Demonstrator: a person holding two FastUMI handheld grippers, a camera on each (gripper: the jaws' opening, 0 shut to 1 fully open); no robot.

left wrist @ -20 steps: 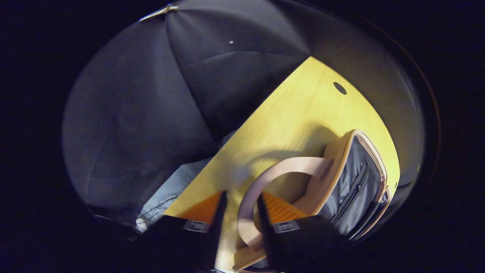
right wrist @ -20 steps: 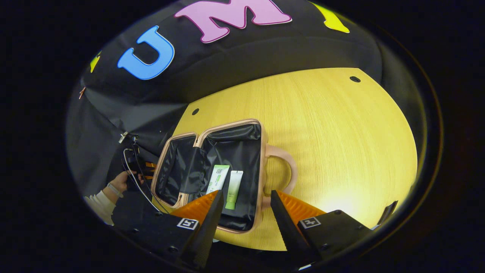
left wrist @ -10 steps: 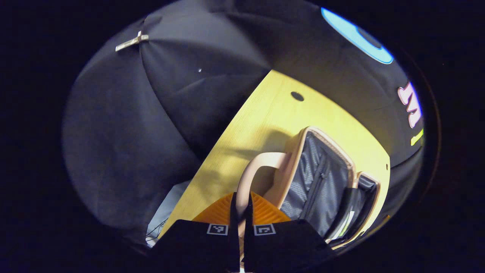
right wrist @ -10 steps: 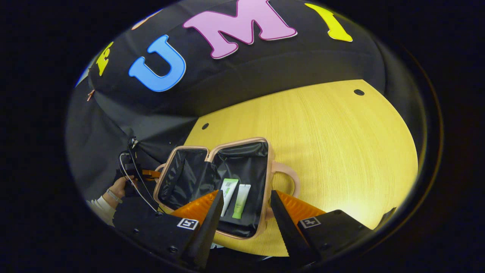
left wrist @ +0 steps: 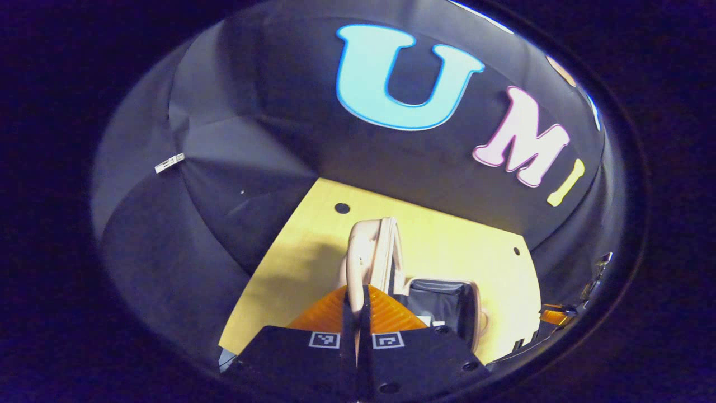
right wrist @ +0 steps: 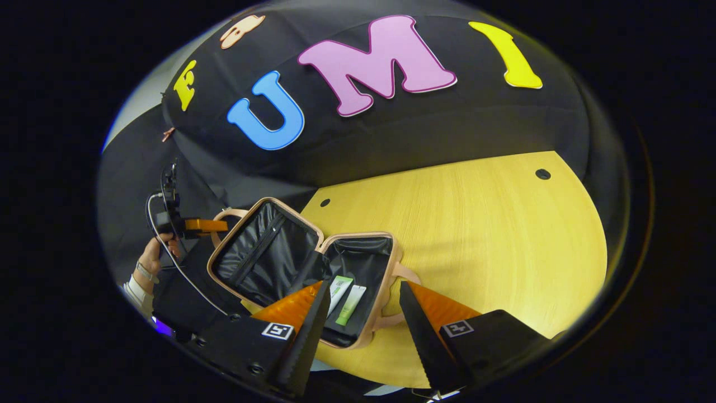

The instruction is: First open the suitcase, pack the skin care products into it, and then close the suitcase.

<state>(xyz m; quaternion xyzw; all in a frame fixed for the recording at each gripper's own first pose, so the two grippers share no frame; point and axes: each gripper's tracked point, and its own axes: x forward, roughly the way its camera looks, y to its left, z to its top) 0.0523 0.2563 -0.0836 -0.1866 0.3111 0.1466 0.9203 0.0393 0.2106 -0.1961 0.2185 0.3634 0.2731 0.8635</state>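
In the right gripper view a pink suitcase (right wrist: 386, 263) lies open on the yellow table (right wrist: 481, 224). Its black-lined lid (right wrist: 263, 252) stands tilted up on the left. Two green-and-white skin care tubes (right wrist: 344, 296) lie side by side in the base. My right gripper (right wrist: 363, 313) hovers open just in front of the base, holding nothing. In the left gripper view my left gripper (left wrist: 357, 294) is shut on the lid's pink handle (left wrist: 355, 254), and the lid (left wrist: 389, 252) shows edge-on above the base (left wrist: 447, 296). The left gripper (right wrist: 193, 225) also shows in the right gripper view at the lid's far edge.
A hand with a light sleeve (right wrist: 142, 268) holds the left gripper at the table's left side, with a cable looping beside it. Small dark holes (right wrist: 542, 173) mark the tabletop. Bare wood stretches to the right of the suitcase. Black cloth walls stand behind.
My left gripper closed on the lid's handle and lifted the lid from flat on the table to a raised tilt. The right gripper drew back slightly, staying open.
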